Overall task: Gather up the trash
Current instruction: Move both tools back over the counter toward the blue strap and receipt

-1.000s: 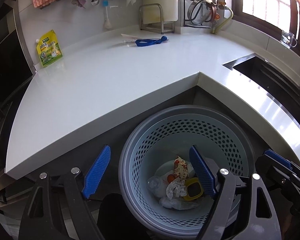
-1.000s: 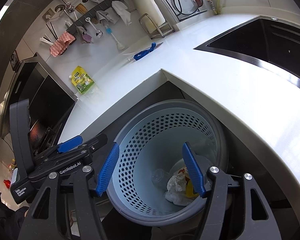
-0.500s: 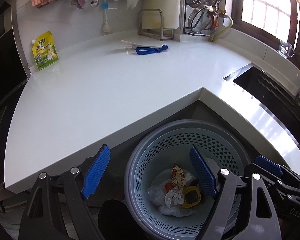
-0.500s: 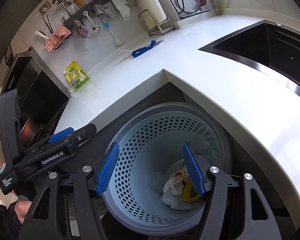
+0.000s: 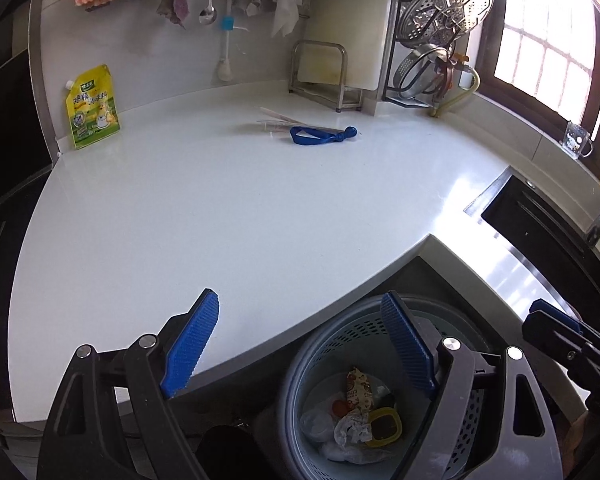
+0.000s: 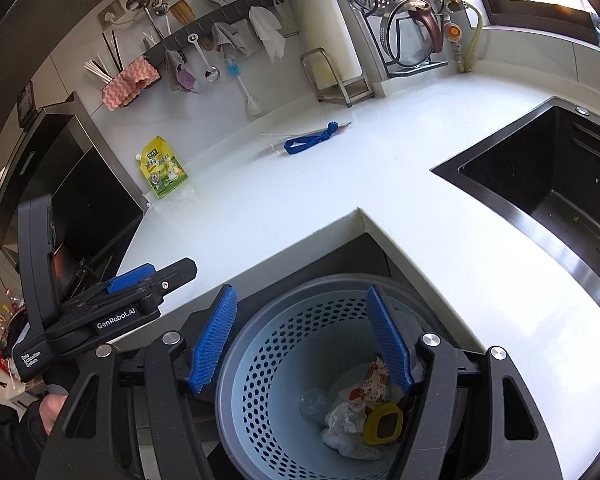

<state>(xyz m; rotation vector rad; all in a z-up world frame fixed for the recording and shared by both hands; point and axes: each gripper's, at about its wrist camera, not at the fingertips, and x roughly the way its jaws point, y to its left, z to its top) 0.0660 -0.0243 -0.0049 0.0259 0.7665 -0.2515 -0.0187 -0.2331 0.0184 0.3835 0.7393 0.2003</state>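
A grey-blue perforated trash basket (image 5: 340, 340) (image 6: 284, 344) stands on the floor in the counter's inner corner. Crumpled wrappers (image 5: 354, 426) (image 6: 346, 416) and a yellow-rimmed lid (image 5: 384, 426) (image 6: 384, 422) lie at its bottom. My left gripper (image 5: 300, 340) is open and empty above the counter edge and the basket's rim. My right gripper (image 6: 302, 336) is open and empty over the basket. On the white counter (image 5: 220, 208) (image 6: 300, 200) lie a blue strap (image 5: 320, 135) (image 6: 310, 140) on a clear wrapper and, by the wall, a yellow-green pouch (image 5: 92, 108) (image 6: 162, 168).
A dark sink (image 6: 548, 184) (image 5: 540, 216) is set into the counter on the right. A metal rack (image 5: 324, 76), hanging cloths, a spoon and a brush line the back wall. A black appliance (image 6: 80, 184) stands to the left. A hand (image 6: 52, 408) holds the left gripper's handle.
Both grippers have risen and drawn back from the basket, so more of the counter shows and the basket sits lower in both views. Both stay open and empty.
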